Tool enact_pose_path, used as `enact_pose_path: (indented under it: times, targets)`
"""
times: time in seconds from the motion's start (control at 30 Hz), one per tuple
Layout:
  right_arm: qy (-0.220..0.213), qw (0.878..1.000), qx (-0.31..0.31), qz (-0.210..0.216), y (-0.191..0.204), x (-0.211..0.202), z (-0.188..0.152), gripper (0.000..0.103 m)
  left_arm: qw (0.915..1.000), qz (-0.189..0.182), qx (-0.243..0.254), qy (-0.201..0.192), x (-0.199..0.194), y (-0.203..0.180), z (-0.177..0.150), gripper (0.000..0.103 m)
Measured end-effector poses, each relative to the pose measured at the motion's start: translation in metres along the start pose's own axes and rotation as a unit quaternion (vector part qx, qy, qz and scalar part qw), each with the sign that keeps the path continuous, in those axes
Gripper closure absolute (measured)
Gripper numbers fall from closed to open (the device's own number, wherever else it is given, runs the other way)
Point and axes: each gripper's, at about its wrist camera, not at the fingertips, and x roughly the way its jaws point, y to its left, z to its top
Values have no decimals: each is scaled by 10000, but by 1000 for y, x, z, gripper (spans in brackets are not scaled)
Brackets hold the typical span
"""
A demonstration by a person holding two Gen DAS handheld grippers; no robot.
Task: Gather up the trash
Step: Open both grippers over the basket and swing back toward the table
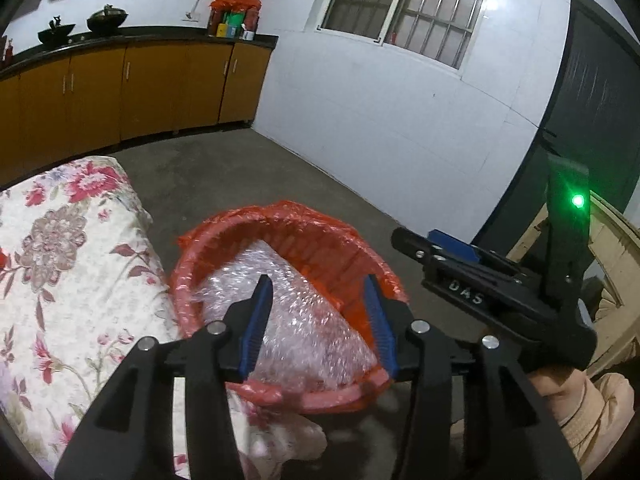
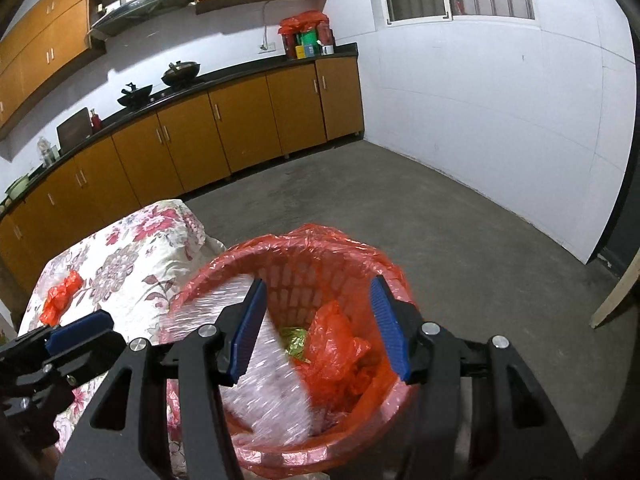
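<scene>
A red basket bin (image 1: pixel 320 220) lined with a red bag stands on the floor beside a flower-patterned table. A sheet of bubble wrap (image 1: pixel 304 312) lies slanted inside it. My left gripper (image 1: pixel 318 284) hovers over the bin, open, its blue pads apart and clear of the wrap. My right gripper (image 2: pixel 318 284) is also open above the bin (image 2: pixel 304 240), with the bubble wrap (image 2: pixel 272 392) blurred against the left wall below it. A crumpled red bag (image 2: pixel 336 344) and a green-gold wrapper (image 2: pixel 294 340) sit at the bottom. Each gripper shows in the other's view: right gripper (image 1: pixel 416 240), left gripper (image 2: pixel 80 328).
The floral cloth (image 2: pixel 132 256) covers the table to the bin's left, with a red plastic scrap (image 2: pixel 60 294) on it. Orange cabinets (image 2: pixel 240 132) line the far wall. Bare concrete floor (image 2: pixel 440 220) spreads beyond the bin. A sleeve (image 1: pixel 592 412) holds the right gripper.
</scene>
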Motion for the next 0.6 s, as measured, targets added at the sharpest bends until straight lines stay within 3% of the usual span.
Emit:
enact_pose_path:
  times: [0.2, 0.33, 0.47, 0.6]
  targets:
    - [-34, 9998, -180, 32, 13, -1, 0, 48, 9982, 544, -174, -193, -18, 26, -3, 45]
    - [-88, 9994, -315, 95, 29, -1, 0, 38, 9944, 979, -316, -243, -35, 54, -9, 41]
    - [-145, 9986, -469, 217, 50, 0, -1, 31, 9880, 1459, -413, -290, -54, 83, -17, 38]
    - [-143, 9967, -664, 436, 80, 3, -1, 28, 9759, 2063, -603, -386, -83, 123, -30, 35]
